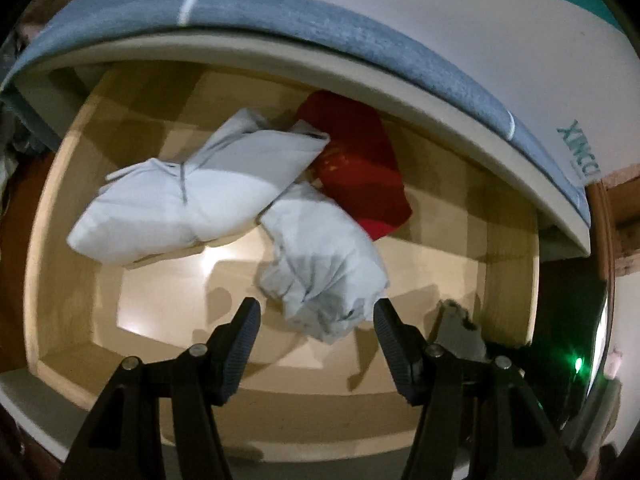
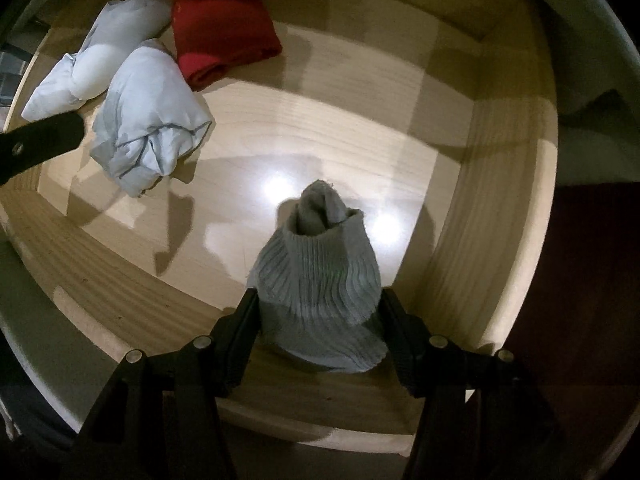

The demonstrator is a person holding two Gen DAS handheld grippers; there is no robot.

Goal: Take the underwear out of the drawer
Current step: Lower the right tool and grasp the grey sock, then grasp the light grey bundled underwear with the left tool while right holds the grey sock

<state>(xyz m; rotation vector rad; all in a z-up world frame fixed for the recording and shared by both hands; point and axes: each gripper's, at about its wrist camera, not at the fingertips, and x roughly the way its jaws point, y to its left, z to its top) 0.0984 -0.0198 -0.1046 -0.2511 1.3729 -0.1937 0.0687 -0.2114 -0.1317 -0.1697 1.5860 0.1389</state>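
The fingers of the right gripper [image 2: 318,312] are pinched on a grey ribbed bundle [image 2: 316,280], pressing it from both sides; the bundle sits low at the near-right part of the open wooden drawer [image 2: 516,200], a smaller rolled piece poking out of its top. Whether it rests on the drawer floor or hangs just above it, I cannot tell. The fingers of the left gripper [image 1: 316,310] are spread wide, hovering just in front of a crumpled pale blue roll [image 1: 324,272] without touching it. In the right wrist view one left finger [image 2: 40,142] juts in from the left edge, beside that same roll. A second pale blue roll [image 1: 192,192] lies further back and to the left, touching the first at one end. Behind them, a folded red garment [image 1: 360,160] sits toward the rear of the drawer, partly tucked under the blue-grey edge of a mattress [image 1: 320,24] overhanging the drawer, with teal lettering on its white side. From the left wrist view, a bit of the grey bundle shows past the right-hand finger.
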